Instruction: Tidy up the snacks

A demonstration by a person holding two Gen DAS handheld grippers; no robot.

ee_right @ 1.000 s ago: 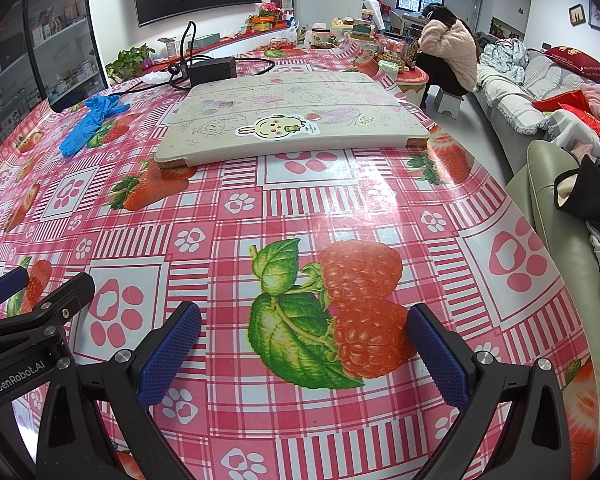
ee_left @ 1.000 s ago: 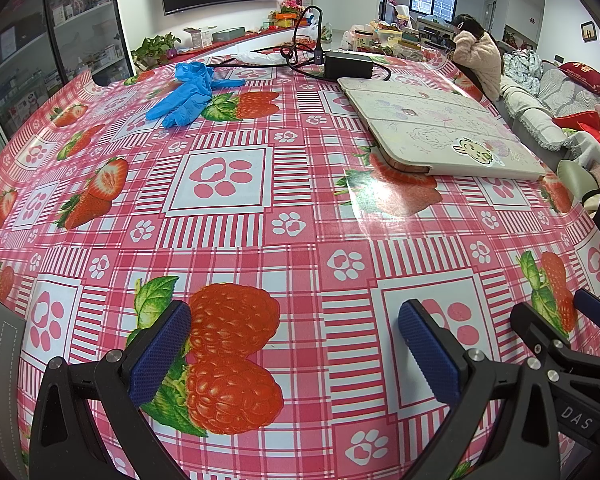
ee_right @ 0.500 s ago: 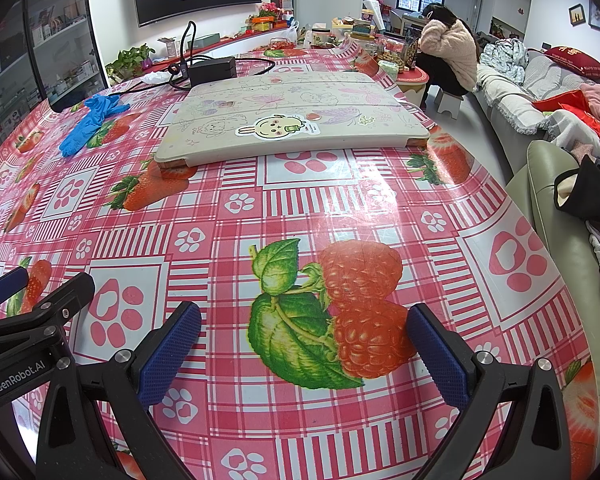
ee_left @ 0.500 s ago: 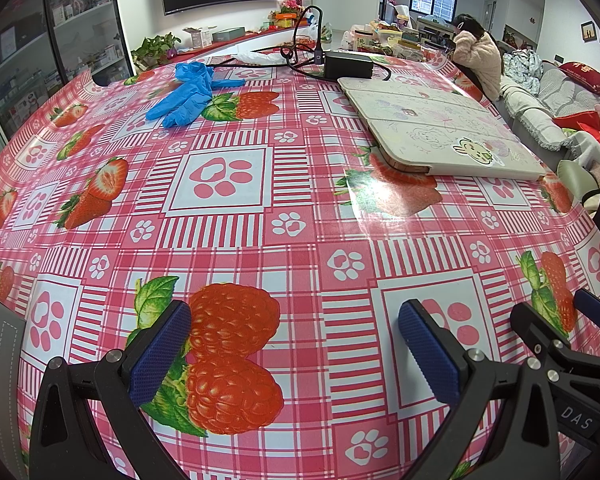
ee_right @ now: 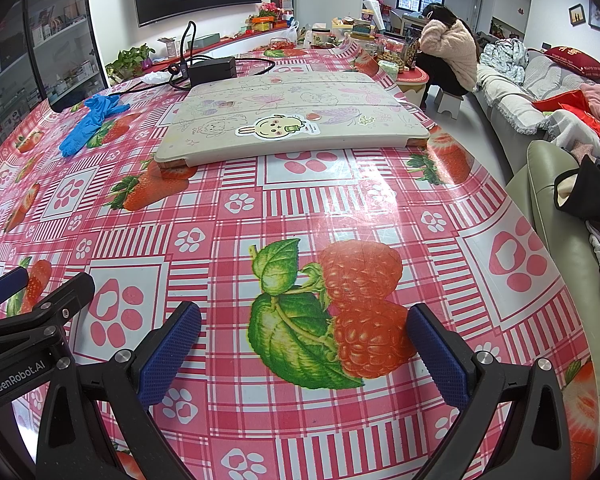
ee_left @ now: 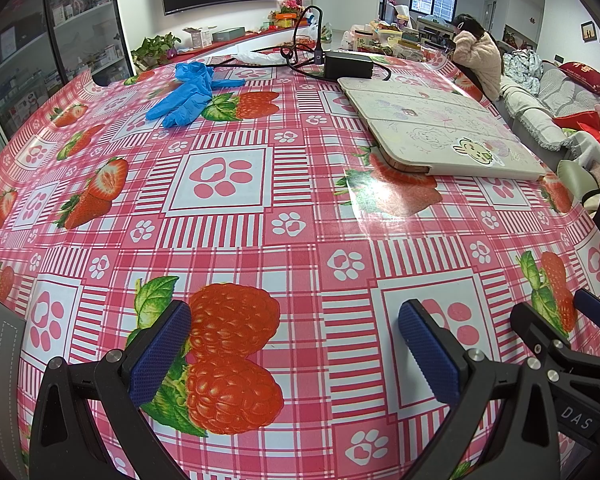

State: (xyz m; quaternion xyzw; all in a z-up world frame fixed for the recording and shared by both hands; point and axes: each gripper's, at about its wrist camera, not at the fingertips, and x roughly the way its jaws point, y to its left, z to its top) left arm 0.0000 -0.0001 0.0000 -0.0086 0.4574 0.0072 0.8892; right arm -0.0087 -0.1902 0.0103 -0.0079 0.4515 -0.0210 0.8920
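Note:
My left gripper (ee_left: 294, 352) is open and empty, low over the pink strawberry tablecloth (ee_left: 260, 220) near its front edge. My right gripper (ee_right: 304, 356) is open and empty too, just to the right of it. Each shows at the edge of the other's view: the right gripper (ee_left: 560, 344) and the left gripper (ee_right: 32, 300). At the far left edge of the left wrist view a grey-rimmed container (ee_left: 4, 360) with something yellow in it is partly in view. I see no snack clearly.
A cream tablet case (ee_right: 292, 120) with a rabbit sticker lies on the far right of the table. Blue gloves (ee_left: 188, 92) lie at the far left. A black power adapter (ee_left: 348, 65) with cables sits at the back. A sofa (ee_right: 560, 208) stands right of the table.

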